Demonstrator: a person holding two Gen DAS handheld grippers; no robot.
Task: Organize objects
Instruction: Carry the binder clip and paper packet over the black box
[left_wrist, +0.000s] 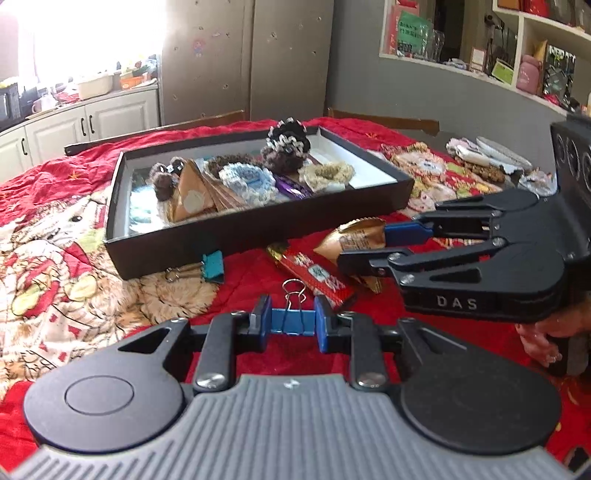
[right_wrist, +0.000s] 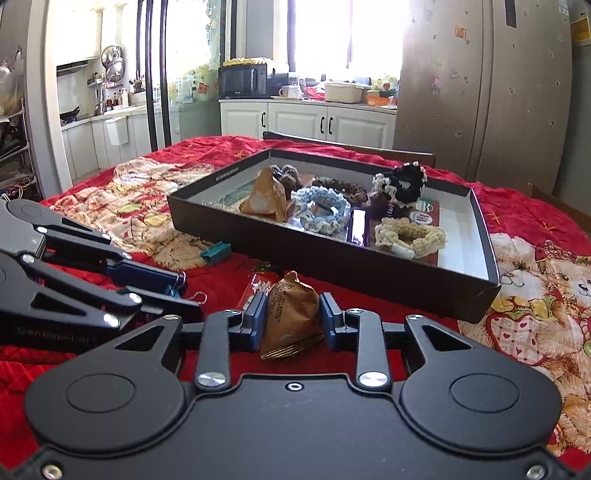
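Observation:
My left gripper (left_wrist: 291, 315) is shut on a blue binder clip (left_wrist: 293, 326), whose wire handles stick up toward the tray. It shows at the left of the right wrist view as the left gripper (right_wrist: 186, 293). My right gripper (right_wrist: 293, 315) is shut on a brown-gold triangular snack packet (right_wrist: 291, 317) just above the red cloth. From the left wrist view the right gripper (left_wrist: 365, 249) pinches that packet (left_wrist: 347, 236) in front of the black tray (left_wrist: 258, 229). The tray (right_wrist: 332, 258) holds several crochet scrunchies, another gold packet and a purple bar.
A teal binder clip (left_wrist: 212, 266) lies by the tray's near wall. A red candy bar (left_wrist: 314, 275) lies between the two grippers. More small items (left_wrist: 480, 158) sit on the cloth to the tray's right. A person's hand (left_wrist: 546, 339) grips the right handle.

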